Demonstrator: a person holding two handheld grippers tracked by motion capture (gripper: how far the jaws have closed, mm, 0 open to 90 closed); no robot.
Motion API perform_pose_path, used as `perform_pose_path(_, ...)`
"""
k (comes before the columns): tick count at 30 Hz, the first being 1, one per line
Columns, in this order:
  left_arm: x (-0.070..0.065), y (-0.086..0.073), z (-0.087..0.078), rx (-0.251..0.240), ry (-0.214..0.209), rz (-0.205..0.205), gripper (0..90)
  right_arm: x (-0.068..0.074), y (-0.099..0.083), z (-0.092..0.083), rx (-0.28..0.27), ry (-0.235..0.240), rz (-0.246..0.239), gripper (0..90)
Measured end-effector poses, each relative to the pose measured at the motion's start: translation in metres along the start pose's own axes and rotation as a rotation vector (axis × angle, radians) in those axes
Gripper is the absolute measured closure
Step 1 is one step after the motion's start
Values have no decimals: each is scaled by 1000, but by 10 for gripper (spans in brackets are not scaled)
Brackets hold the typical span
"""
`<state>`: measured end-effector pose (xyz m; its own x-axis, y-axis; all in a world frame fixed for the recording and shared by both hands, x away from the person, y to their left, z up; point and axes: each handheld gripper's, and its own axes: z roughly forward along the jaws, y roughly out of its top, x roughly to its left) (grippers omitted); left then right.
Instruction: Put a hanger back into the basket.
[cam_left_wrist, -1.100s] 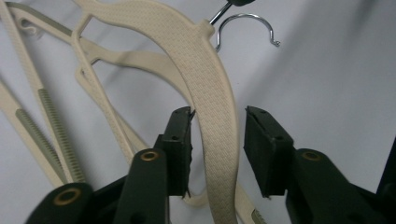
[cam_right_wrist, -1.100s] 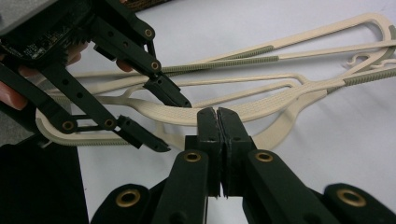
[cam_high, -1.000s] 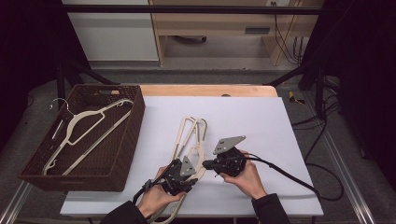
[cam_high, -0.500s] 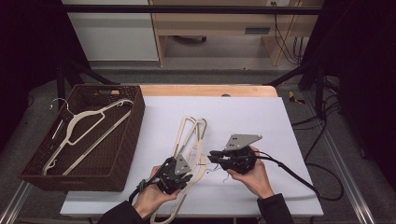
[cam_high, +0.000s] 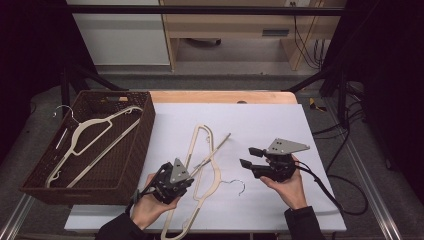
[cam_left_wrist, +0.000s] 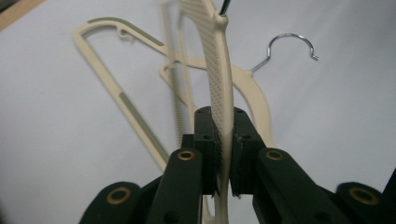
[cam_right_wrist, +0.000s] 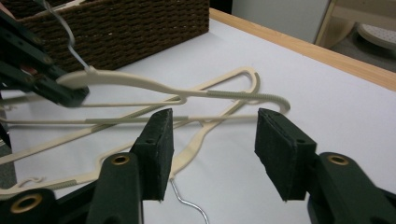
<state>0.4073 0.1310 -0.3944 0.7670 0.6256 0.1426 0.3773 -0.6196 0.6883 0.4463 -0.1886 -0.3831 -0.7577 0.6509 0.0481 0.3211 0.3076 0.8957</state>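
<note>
Cream plastic hanger (cam_left_wrist: 219, 88) with ribbed non-slip strip and metal hook, clamped by one arm in left tongs (cam_high: 186, 176), lifted over second cream hanger (cam_high: 202, 150) lying flat on white counter (cam_high: 260, 125). Right tongs (cam_high: 247, 157) just opening, nothing between pads, off to the side. Third hanger (cam_high: 90, 142) in wicker basket (cam_high: 142, 135).
</note>
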Motion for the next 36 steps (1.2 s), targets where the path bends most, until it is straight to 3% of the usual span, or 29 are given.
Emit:
perform_pose_path(1,3,0,-3,-6,7,-3,853,-2,-2,0,0,-1,5,455)
perform_pose_path(4,11,-2,-9,-28,-36,-35,861,-6,-6,0,6,-15,15,415)
perform_pose_path(7,16,-3,-13,-42,-9,-36,862,-9,-9,-1,6,-31,19,362)
perform_pose_path(12,24,-3,-26,-85,-57,-61,863,-11,-14,-6,-14,-54,25,285)
perform_pose_path(23,41,12,-72,-206,-102,-25,863,-15,-25,-26,-63,-88,52,142)
perform_pose_path(30,55,23,-100,-239,-96,-17,863,-20,-32,-39,-91,-119,85,110)
perform_pose_path(36,74,32,-120,-267,-101,-19,862,-21,-34,-44,-96,-139,86,90)
